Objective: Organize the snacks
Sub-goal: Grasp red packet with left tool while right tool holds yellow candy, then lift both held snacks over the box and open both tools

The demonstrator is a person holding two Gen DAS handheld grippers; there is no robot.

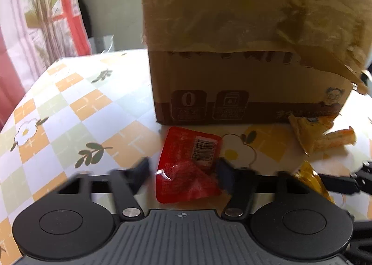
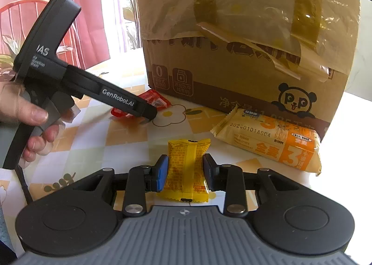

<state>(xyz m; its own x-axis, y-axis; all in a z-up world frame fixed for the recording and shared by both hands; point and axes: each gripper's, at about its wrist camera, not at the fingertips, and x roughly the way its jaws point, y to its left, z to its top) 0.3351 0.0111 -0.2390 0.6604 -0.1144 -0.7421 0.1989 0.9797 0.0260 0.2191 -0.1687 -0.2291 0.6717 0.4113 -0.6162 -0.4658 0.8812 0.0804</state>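
Checked tablecloth (image 2: 130, 134) underfoot, flowers and orange squares, and both grippers are down among the snacks. Right gripper (image 2: 185, 169) straddles the yellow packet (image 2: 186, 169), fingers wide, neither pad clearly touching. Left gripper (image 1: 182, 170) brackets the red packet (image 1: 188, 162), jaws apart. Best to close squarely on each packet's middle so the crinkly wrappers don't slip. Beyond: orange bar (image 2: 274, 144), taped cardboard box (image 2: 244, 44), red chair (image 2: 21, 9).
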